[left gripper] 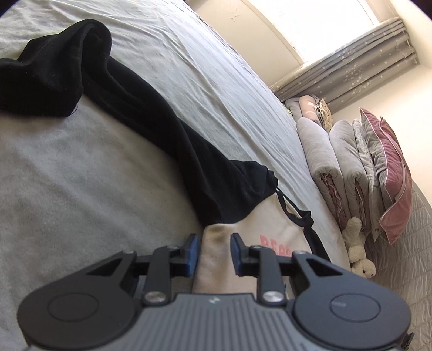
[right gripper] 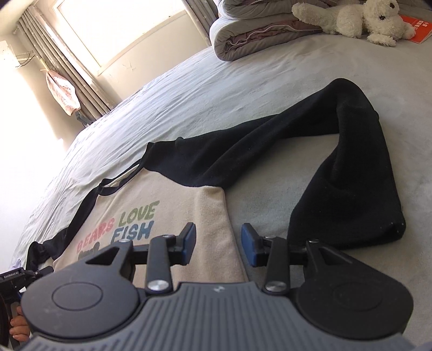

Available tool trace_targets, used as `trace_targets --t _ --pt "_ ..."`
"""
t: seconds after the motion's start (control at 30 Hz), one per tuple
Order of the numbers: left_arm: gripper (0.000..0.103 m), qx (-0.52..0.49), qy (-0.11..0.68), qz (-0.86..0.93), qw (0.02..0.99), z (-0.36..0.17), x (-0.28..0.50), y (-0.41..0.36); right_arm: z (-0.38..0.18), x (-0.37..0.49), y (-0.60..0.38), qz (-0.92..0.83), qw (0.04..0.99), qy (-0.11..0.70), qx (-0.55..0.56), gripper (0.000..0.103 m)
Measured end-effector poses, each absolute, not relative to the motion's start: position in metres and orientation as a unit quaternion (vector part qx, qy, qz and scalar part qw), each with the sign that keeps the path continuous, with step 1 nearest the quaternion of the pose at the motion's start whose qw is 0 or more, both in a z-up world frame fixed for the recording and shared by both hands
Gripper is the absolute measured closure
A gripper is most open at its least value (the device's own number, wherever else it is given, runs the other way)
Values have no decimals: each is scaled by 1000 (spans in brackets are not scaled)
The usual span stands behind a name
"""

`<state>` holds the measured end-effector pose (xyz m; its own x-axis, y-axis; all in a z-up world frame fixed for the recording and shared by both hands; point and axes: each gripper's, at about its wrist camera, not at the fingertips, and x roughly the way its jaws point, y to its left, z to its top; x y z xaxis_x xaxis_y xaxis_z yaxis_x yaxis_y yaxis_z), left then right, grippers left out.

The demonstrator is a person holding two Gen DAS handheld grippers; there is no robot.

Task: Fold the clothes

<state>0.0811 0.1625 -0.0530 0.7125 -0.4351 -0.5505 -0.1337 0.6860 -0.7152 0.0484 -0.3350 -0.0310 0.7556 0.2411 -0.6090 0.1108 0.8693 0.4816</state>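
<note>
We see a cream fleece garment [right gripper: 172, 199] with black sleeves and coloured lettering lying flat on the grey bedsheet [right gripper: 189, 89], towards its near edge. Our left gripper [left gripper: 213, 251] holds a fold of the cream fabric between its blue pads. Our right gripper [right gripper: 218, 243] stands parted, astride the garment's side edge.

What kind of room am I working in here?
Most likely a bedroom: the clothes lie on a wide bed, with folded quilts and a stuffed toy at its edge, and a curtained window behind.
</note>
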Motion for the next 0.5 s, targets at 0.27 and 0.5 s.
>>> trace_targets --t 0.27,0.5 --pt "97 -357 350 -59 864 -49 80 156 -35 54 -327 11 918 336 211 94" --pt "96 -285 347 -41 892 -48 79 144 -38 53 -319 -1 924 341 173 94"
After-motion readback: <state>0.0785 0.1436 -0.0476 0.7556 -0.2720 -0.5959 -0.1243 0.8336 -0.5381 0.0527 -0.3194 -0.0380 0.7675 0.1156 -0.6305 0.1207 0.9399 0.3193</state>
